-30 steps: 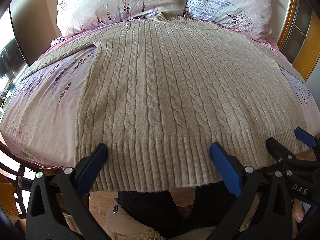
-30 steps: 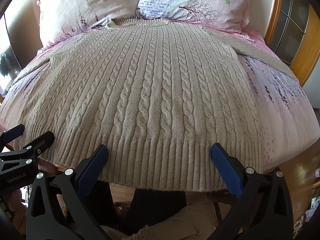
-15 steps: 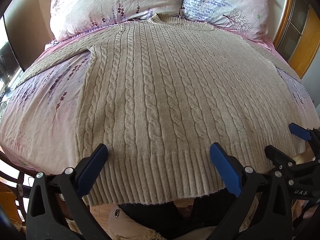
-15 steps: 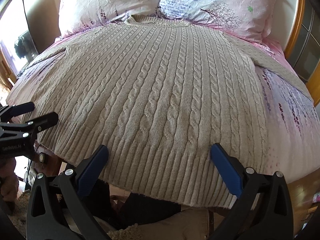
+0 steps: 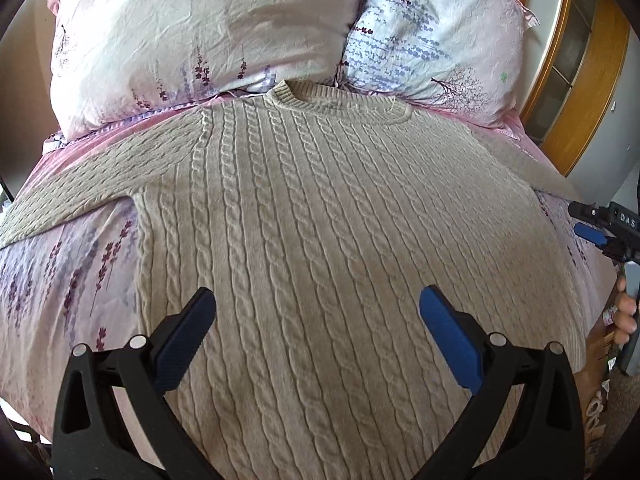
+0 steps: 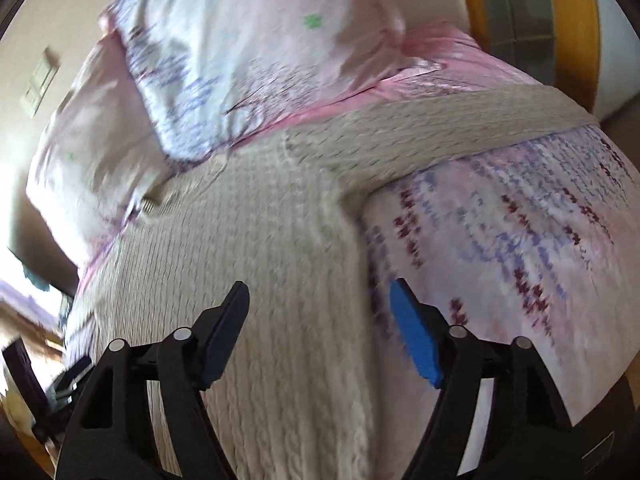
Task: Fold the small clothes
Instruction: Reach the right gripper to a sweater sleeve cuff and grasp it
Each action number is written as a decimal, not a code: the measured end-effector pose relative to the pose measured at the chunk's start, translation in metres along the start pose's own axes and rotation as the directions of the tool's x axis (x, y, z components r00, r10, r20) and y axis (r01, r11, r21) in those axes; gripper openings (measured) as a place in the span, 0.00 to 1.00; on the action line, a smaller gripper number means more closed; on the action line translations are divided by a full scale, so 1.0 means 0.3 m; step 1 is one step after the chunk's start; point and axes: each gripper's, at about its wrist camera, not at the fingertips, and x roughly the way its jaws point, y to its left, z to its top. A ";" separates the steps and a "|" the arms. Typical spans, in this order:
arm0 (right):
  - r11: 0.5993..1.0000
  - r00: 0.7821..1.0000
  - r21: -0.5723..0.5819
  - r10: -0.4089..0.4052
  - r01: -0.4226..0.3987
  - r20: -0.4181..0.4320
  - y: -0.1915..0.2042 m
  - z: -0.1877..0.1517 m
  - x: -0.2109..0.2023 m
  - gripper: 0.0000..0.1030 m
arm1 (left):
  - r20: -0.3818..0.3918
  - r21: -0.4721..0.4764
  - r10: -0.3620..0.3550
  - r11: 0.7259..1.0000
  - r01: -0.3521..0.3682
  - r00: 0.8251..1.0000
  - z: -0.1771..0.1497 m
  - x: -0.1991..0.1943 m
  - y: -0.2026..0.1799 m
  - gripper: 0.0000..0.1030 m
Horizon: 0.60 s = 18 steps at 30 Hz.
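Note:
A beige cable-knit sweater (image 5: 320, 216) lies flat on the bed, collar toward the pillows, sleeves spread to both sides. My left gripper (image 5: 316, 316) hovers open above the sweater's lower body, nothing between its fingers. In the blurred right wrist view my right gripper (image 6: 320, 312) hangs over the sweater's (image 6: 280, 260) right side edge below the armpit. Its jaws are closing, with the knit edge under the gap and no pad pressing on it. The right sleeve (image 6: 460, 120) runs off to the upper right. The right gripper (image 5: 596, 228) also shows at the left wrist view's right edge.
Two floral pillows (image 5: 208, 36) (image 5: 436, 44) lean at the head of the bed. The pink flowered sheet (image 5: 60, 280) shows on both sides of the sweater. A wooden-framed glass door (image 5: 580, 60) stands at the right, and a person's hand (image 5: 624, 312) holds the right gripper's handle.
Both grippers moved from the hem up over the sweater. The right one swung far to the sweater's right edge, rolled, and its jaws narrowed. The left one advanced toward the middle of the body.

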 end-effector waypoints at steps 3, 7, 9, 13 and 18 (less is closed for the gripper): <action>0.984 1.000 0.180 -0.024 0.021 0.015 -0.137 0.122 0.047 0.57 | 0.028 0.016 0.014 1.000 -0.014 0.999 0.063 0.028 0.002 0.98; 0.926 0.999 0.375 -0.052 0.050 -0.005 -0.300 0.230 0.125 0.48 | 0.051 0.030 0.014 0.999 -0.015 0.999 0.146 0.065 -0.005 0.98; 0.900 0.997 0.429 -0.076 0.071 -0.005 -0.354 0.262 0.150 0.48 | 0.055 0.036 0.001 0.999 -0.003 0.998 0.179 0.081 -0.011 0.98; 0.859 0.994 0.504 -0.108 0.093 0.001 -0.432 0.299 0.173 0.47 | 0.053 0.048 -0.007 0.999 0.004 0.999 0.224 0.113 -0.018 0.98; 0.829 0.990 0.550 -0.137 0.099 0.029 -0.478 0.314 0.169 0.37 | 0.035 0.054 -0.012 0.998 0.010 0.999 0.239 0.149 -0.011 0.98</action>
